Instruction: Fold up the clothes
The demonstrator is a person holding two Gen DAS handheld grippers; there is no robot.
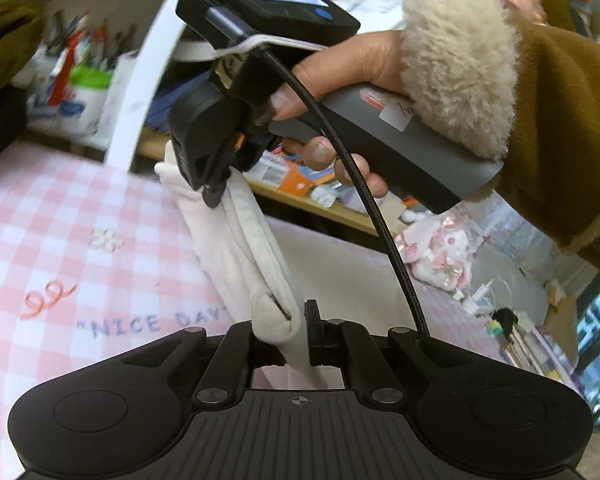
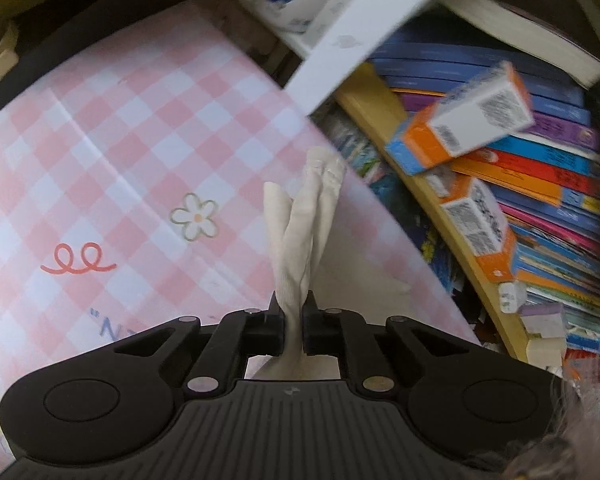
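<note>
1. Left tongs (image 1: 296, 326), nearest the lens: clenched on one end of a white cloth (image 1: 244, 240).
2. Cloth hangs off the pink checked table (image 1: 60, 220), stretched between both tongs.
3. Right tongs (image 1: 214, 184), in a hand (image 1: 340, 80) with a fluffy cuff (image 1: 460, 68): clenched on the cloth's other end.
4. Books (image 2: 540, 168) and boxes (image 2: 468, 116) beyond the table's right edge.

Open room is offered over the checked table (image 2: 100, 140) from 7 to 11 o'clock. Passage at 1 to 4 o'clock is blocked by the bookshelf (image 2: 440, 208), stacked books (image 2: 548, 168) and boxes (image 2: 460, 120); a white post (image 2: 360, 28) stands at 12.
</note>
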